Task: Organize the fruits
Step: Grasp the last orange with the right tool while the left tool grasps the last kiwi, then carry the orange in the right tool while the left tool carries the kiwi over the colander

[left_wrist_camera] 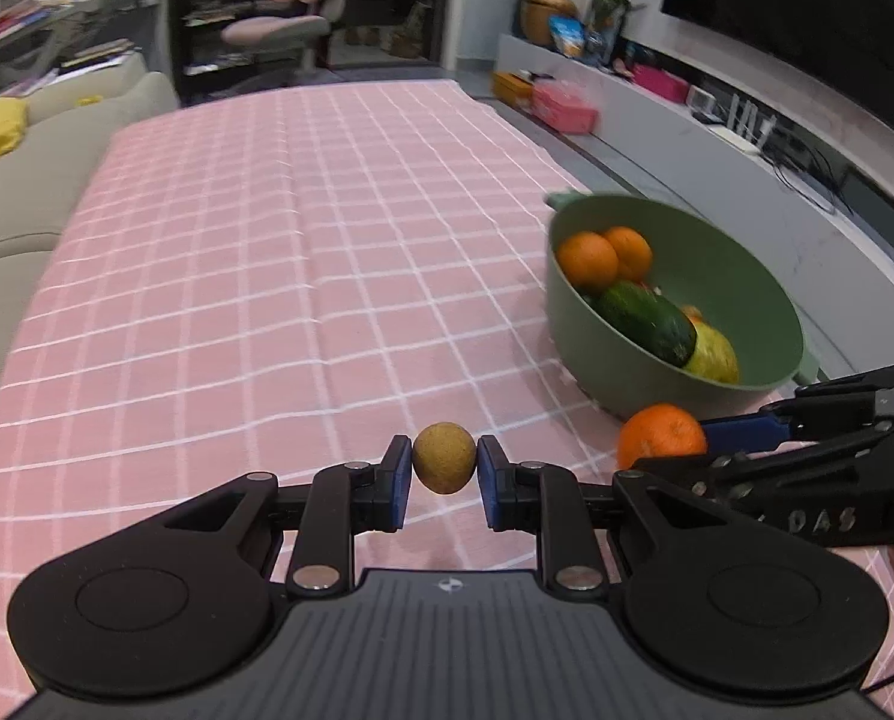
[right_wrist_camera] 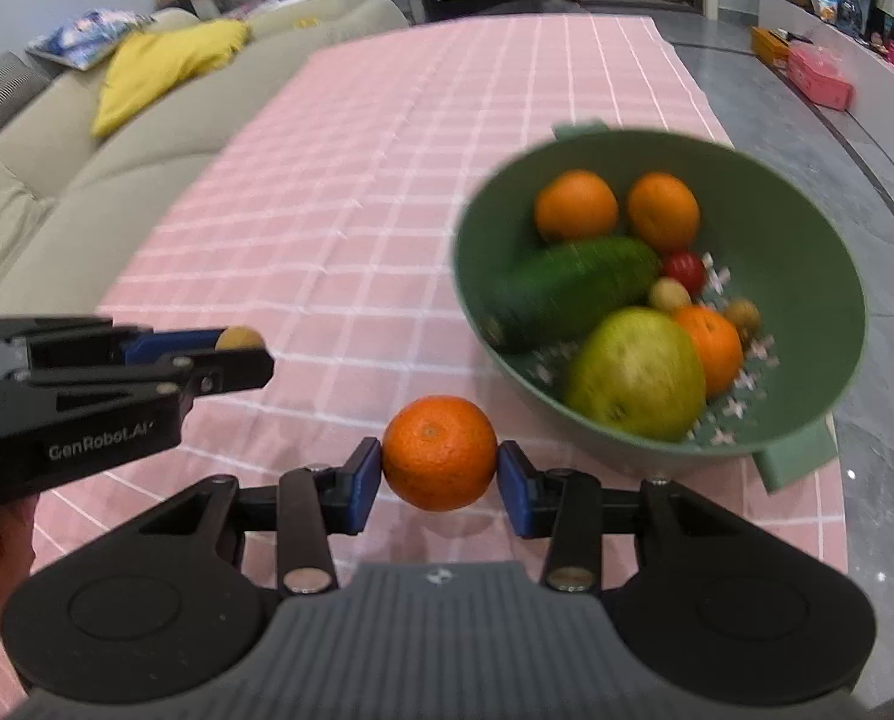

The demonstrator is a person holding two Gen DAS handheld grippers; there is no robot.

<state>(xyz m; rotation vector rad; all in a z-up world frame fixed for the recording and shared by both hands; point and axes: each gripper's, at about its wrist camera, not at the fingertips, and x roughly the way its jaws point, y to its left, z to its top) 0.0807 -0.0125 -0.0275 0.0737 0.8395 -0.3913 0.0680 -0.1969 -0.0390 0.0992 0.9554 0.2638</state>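
Pink checked tablecloth (left_wrist_camera: 267, 276) lies below. We hold a small brown fruit (left_wrist_camera: 444, 458) in the left gripper (left_wrist_camera: 444, 468) and an orange (right_wrist_camera: 439, 453) in the right gripper (right_wrist_camera: 439, 474), both beside the green bowl (right_wrist_camera: 807, 240); we should release each low over a gap.

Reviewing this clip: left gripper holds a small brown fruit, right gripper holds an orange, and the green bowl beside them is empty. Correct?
Not quite. The left gripper does hold the small brown fruit and the right gripper the orange, but the green bowl is not empty: the right wrist view shows oranges, a cucumber and other fruit inside.
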